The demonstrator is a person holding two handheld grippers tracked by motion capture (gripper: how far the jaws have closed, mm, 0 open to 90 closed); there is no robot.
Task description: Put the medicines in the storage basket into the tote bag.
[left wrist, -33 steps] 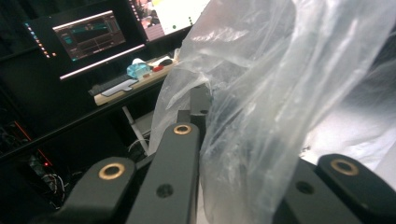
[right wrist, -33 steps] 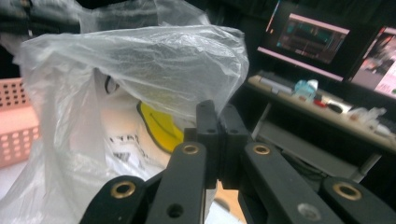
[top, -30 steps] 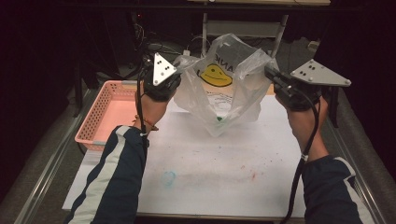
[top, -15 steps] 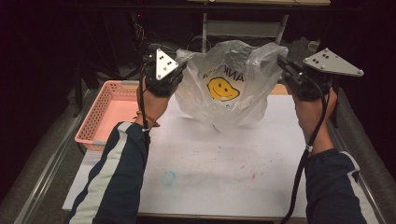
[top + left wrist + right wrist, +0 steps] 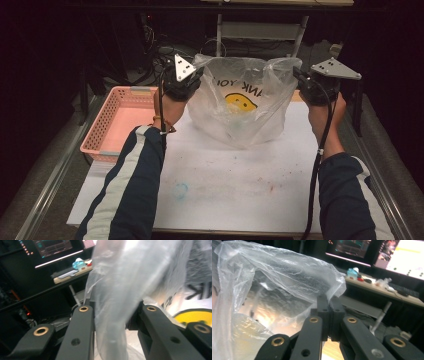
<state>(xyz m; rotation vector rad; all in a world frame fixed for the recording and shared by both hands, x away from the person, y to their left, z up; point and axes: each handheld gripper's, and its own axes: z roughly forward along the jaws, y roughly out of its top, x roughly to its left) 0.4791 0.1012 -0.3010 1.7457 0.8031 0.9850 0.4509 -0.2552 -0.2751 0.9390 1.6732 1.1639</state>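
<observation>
We hold the clear plastic bag (image 5: 240, 107) by its two upper corners above the far half of the counter (image 5: 235, 185), its bottom resting there, so the mouth spreads. The right hand-held gripper (image 5: 328, 306) is clamped on the bag's edge. The left hand-held gripper (image 5: 113, 315) has just been opening: its jaws stand apart, film loose between them.

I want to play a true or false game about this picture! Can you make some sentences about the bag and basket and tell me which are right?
1. The plastic bag has a yellow smiley face. True.
2. The right gripper is pinching the bag's edge. True.
3. The basket is blue. False: it is pink.
4. The basket is full of toys. False: nothing shows inside it.
5. The left gripper has bag plastic between its parted jaws. True.
</observation>
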